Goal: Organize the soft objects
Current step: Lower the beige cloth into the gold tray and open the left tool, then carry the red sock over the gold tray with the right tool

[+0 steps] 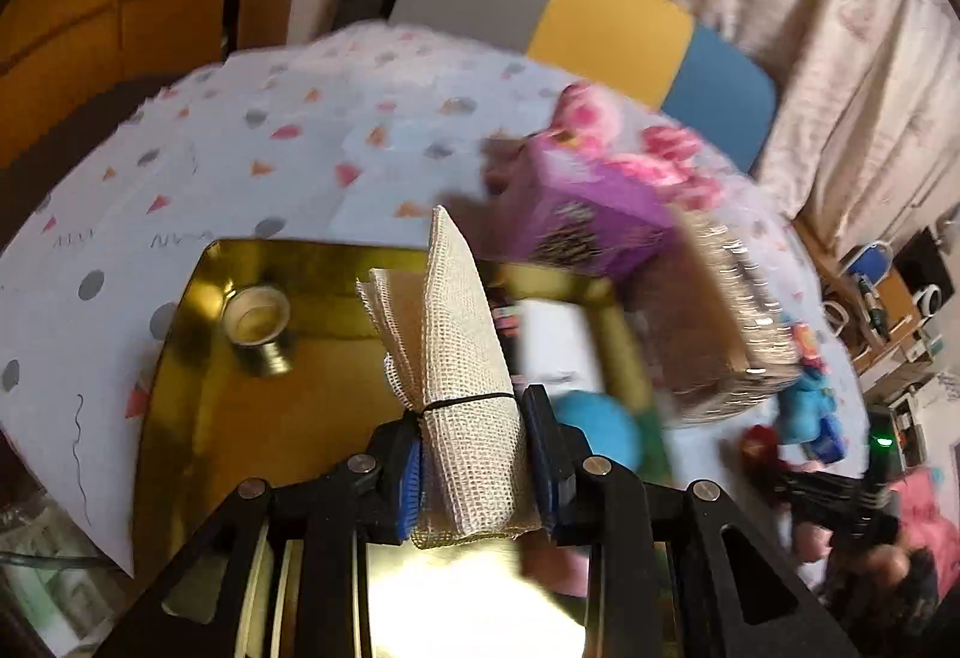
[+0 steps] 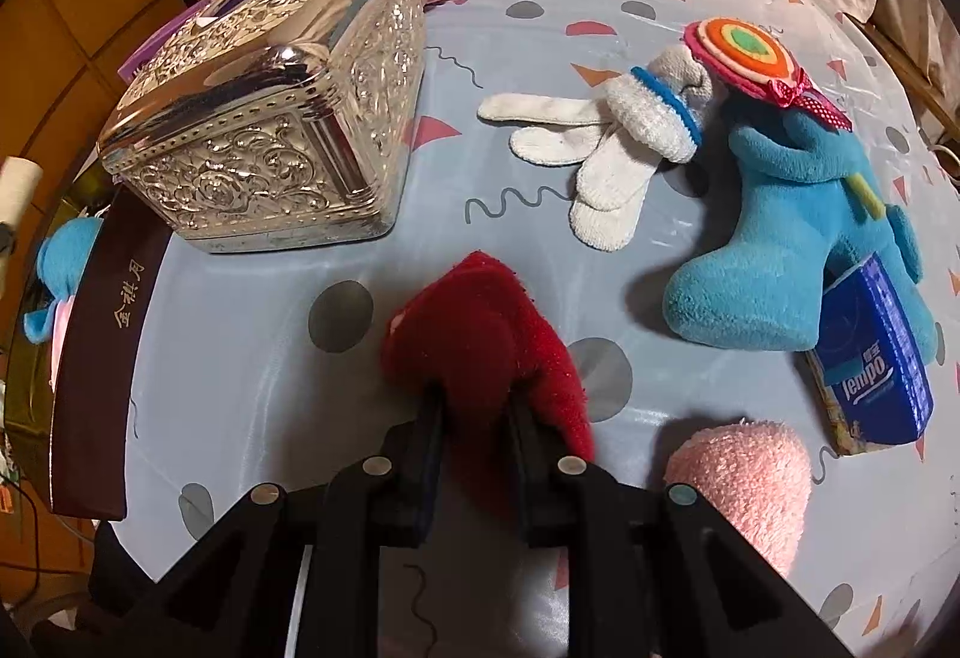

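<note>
Left gripper [image 1: 474, 469] clamped on a coarse mesh cloth bundle [image 1: 459, 352], over a shiny gold tray [image 1: 240, 406] holding a small gold cup [image 1: 258, 325]. Right gripper [image 2: 474, 418] closed on a fuzzy red cloth [image 2: 480, 334] atop the patterned tablecloth [image 2: 240, 358]. Nearby: embossed silver box [image 2: 270, 112], white knit glove [image 2: 594, 154], plush blue boot [image 2: 780, 262], tissue pack [image 2: 870, 358], fluffy pink roll [image 2: 744, 484].

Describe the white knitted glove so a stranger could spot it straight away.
Start at the ornate silver metal box on the patterned blue tablecloth. To its right, before the blue plush boot, lies the white knitted glove, fingers spread flat. It alone is white, with a blue-trimmed cuff.
</note>
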`<action>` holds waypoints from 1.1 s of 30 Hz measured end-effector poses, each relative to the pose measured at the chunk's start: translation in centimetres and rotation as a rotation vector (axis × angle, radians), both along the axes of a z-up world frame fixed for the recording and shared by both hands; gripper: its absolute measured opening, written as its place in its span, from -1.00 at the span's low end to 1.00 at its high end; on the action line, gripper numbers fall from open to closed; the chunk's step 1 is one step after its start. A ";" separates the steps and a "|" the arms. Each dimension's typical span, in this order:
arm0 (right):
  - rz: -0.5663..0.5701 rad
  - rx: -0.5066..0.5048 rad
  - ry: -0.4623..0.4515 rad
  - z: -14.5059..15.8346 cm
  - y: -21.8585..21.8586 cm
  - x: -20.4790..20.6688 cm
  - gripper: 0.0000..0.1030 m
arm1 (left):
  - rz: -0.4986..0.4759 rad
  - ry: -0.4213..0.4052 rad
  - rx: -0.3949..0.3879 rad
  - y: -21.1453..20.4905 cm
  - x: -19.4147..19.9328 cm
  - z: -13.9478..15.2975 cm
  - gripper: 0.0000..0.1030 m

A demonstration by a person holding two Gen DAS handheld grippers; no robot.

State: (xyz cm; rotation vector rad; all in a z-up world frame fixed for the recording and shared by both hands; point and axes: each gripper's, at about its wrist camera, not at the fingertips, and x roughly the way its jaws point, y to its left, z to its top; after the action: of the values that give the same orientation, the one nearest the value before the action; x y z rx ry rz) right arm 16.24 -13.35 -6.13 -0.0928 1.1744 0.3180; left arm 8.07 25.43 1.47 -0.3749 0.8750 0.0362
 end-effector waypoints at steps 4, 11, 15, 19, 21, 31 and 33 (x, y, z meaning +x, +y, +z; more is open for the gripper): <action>-0.001 0.002 -0.001 -0.1 0.4 -0.5 -0.63 | 0.010 0.097 -0.016 2.6 2.3 -3.0 -0.40; 0.000 0.003 -0.001 0.0 0.3 -0.4 -0.63 | 0.043 0.151 0.032 3.8 5.3 -5.8 -0.07; 0.002 0.002 -0.002 -0.1 0.1 0.0 -0.63 | 0.075 0.144 0.072 4.2 5.7 -5.9 0.26; 0.010 -0.009 -0.008 -0.1 0.2 0.3 -0.62 | 0.116 0.129 0.105 4.3 5.0 -5.3 0.35; 0.014 -0.018 -0.013 -0.1 0.4 0.2 -0.62 | 0.135 0.110 0.128 3.9 4.2 -4.6 0.35; 0.035 -0.073 -0.051 -0.3 1.9 -0.8 -0.60 | 0.180 -0.006 0.174 -0.6 -1.8 -0.7 0.46; 0.038 -0.085 -0.060 -0.4 2.2 -1.1 -0.60 | 0.180 -0.030 0.184 -1.7 -2.9 -0.1 0.49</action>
State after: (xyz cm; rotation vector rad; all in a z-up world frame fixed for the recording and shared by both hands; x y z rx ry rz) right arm 15.14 -11.18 -6.48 -0.1975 1.1273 0.2970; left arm 5.22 23.74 1.41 -0.2801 0.7989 0.2754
